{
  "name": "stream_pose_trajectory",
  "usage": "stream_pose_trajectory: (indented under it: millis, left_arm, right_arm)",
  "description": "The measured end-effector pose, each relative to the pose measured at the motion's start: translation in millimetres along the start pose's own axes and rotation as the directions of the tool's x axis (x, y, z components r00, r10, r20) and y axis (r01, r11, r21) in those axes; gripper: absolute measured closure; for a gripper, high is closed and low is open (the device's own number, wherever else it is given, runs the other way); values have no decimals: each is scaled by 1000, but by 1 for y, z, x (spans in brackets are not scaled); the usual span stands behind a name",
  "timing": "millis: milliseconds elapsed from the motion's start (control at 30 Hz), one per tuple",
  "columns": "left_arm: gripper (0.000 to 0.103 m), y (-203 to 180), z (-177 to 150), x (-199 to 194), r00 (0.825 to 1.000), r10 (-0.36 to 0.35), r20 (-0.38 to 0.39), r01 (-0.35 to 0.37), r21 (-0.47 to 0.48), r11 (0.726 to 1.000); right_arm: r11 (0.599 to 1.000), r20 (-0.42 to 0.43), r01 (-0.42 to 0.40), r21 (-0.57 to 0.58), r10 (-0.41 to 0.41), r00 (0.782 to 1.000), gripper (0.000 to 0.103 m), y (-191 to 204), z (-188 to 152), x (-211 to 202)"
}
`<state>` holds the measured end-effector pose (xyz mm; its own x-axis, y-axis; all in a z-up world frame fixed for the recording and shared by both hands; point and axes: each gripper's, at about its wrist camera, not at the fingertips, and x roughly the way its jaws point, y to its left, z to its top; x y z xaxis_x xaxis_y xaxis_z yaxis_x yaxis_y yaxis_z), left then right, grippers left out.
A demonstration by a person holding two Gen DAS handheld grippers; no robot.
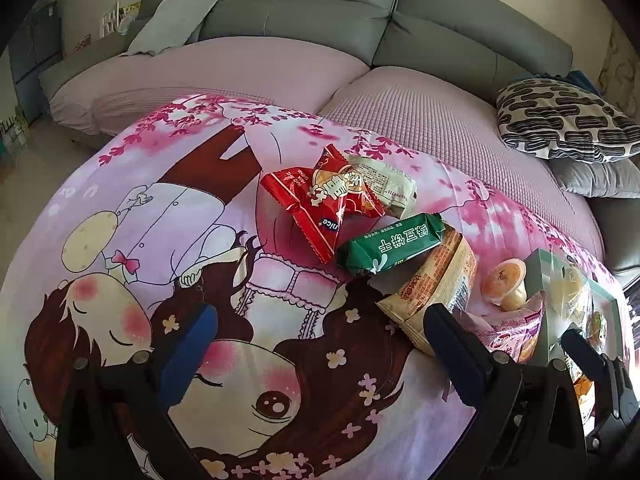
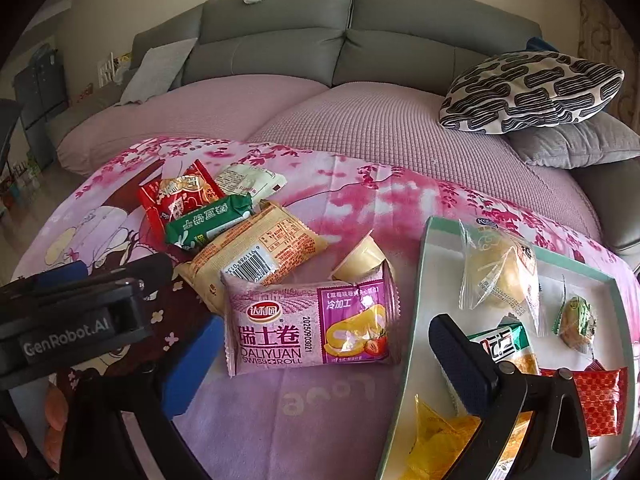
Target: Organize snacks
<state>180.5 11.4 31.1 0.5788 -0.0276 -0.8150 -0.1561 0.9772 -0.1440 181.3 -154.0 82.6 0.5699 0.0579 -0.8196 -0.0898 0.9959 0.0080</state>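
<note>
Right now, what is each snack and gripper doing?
Left gripper: open, empty.
Right gripper: open, empty.
Purple Swiss roll pack: sealed, flat on blanket, outside box.
Green biscuit pack: sealed, resting on beige pack.
Beige pack: sealed, barcode side up.
Red packs: sealed, piled together.
Jelly cup: lying tipped over.
Box: open, holding several snacks.

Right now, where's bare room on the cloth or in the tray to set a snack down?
Free: cloth below the Swiss roll pack, left of the tray; also the tray's far-right floor beside the yellow bun packet. Crowded: the pile around the green biscuit pack and the tray's near end.
</note>
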Motion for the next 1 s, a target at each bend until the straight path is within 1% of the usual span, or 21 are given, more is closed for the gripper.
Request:
stream_pose_trajectory:
  millis: [133,267,433,533,600,700,833,900,1000]
  left_arm:
    - [1,0,2,3,1000,-3,-4,3,-3,1000]
    - [1,-6,4,6,1000,-12,-2,12,23,1000]
    - [2,-16,8,8,999,-32,4,32,54,998]
    - [2,-21,12,10,999,-41,6,41,71,997]
    - [2,-25,15,12,999,-52,9,51,81,995]
    - [2,-32,17,18,996,-91,-14,92,102,991]
    - [2,-47,18,27,994,-102,-37,106,156,982]
    - [2,-53,19,33,991,-124,-58,132,177,975]
    - [6,-61,19,41,990,-113,-83,129,210,969]
  right_arm:
    - [1000,-8,-5,-7,5,1000,0,3,1,7]
    - [1000,-20,-8,-3,8,1000,0,3,1,13]
    - [1000,-14,3,-9,-3,1000,0,4,1,15]
    - [1000,-3,4,-16,-4,1000,5,5,1,13]
    - [1000,-2,-16,-22,16,1000,10,6,1,13]
    - [999,-19,-37,-20,36,999,14,6,0,17]
    - [999,-21,-50,-5,50,999,15,3,-1,18]
    - [998,-24,-61,-2,61,998,16,2,-1,18]
    - [998,-23,-65,-1,65,998,16,1,-1,18]
